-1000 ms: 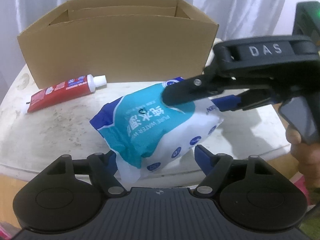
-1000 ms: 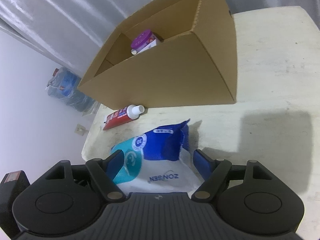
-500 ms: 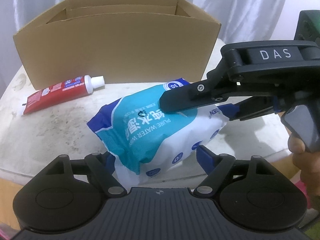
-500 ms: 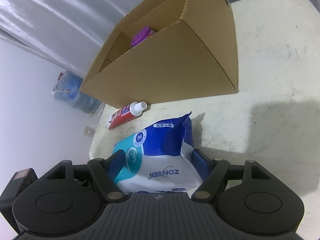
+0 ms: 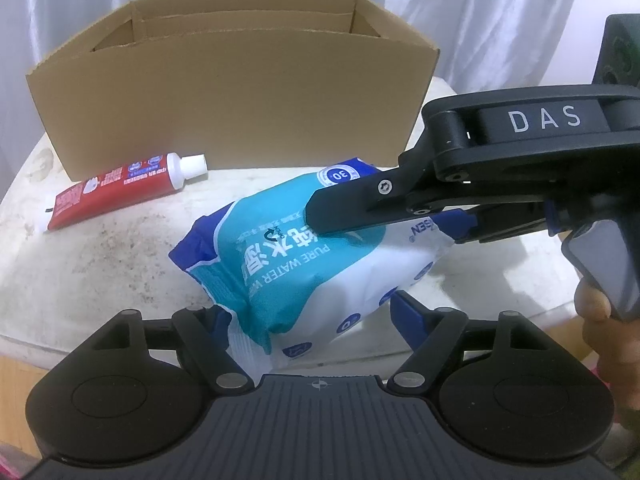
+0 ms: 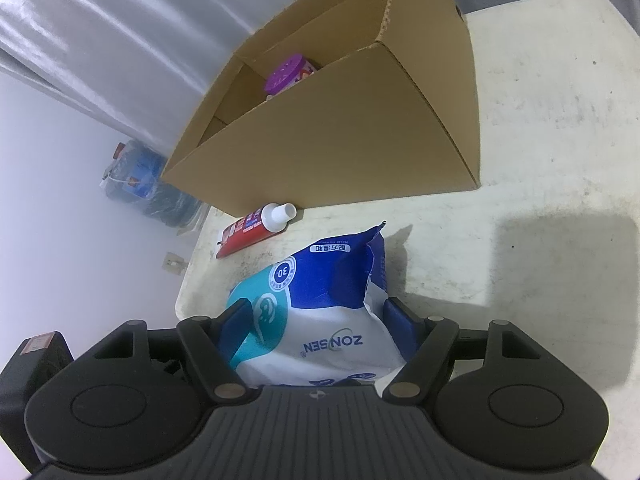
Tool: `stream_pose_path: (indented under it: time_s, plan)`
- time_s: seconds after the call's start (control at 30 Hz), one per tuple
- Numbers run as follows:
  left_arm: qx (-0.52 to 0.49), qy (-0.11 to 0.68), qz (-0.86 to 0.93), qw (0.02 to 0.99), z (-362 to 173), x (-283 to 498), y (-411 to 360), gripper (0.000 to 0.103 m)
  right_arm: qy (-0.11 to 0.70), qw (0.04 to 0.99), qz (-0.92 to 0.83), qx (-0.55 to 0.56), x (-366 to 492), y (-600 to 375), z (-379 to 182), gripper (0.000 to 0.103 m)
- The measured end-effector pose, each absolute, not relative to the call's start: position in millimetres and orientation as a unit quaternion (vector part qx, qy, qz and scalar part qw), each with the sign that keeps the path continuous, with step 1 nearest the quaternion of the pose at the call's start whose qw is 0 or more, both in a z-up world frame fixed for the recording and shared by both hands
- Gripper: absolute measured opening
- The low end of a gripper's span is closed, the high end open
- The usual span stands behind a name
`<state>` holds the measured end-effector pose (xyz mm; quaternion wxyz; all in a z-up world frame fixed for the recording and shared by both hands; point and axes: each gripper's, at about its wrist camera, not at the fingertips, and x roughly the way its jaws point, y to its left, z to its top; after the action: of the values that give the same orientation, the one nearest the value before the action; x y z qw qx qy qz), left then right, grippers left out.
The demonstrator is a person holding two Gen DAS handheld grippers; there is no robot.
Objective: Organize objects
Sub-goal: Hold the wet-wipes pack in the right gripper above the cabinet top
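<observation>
A blue, teal and white wipes pack (image 5: pixel 280 272) hangs tilted just above the white table (image 5: pixel 100 260). Its lower end sits between the pads of my left gripper (image 5: pixel 308 312), whose jaws are closing and touch it on both sides. My right gripper (image 6: pixel 316 316) is shut on the other end of the pack (image 6: pixel 332 292). In the left wrist view its upper finger (image 5: pixel 352 204) presses on the pack's top. A red toothpaste tube (image 5: pixel 120 188) lies in front of the open cardboard box (image 5: pixel 232 100).
Inside the box (image 6: pixel 340 140) stands a purple-lidded container (image 6: pixel 286 74). The toothpaste tube (image 6: pixel 248 232) lies near the table's left edge. Wrapped water bottles (image 6: pixel 136 172) stand on the floor beyond. A hand (image 5: pixel 600 312) holds the right gripper's handle.
The right gripper's fingers have drawn in against the wipes pack, which now sits higher and fuller between them. The left gripper has kept its place.
</observation>
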<state>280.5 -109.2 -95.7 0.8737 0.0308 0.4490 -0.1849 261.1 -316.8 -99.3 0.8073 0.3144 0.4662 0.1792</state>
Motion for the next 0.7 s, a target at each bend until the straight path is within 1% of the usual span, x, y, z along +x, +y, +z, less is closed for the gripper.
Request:
stream_pose_path:
  time_s: [0.7]
  plan:
    - [0.030,0.447,-0.183,0.875,-96,288,-131,0.077,0.462,0.814,0.179,0.304,259,-310,-89,0.075]
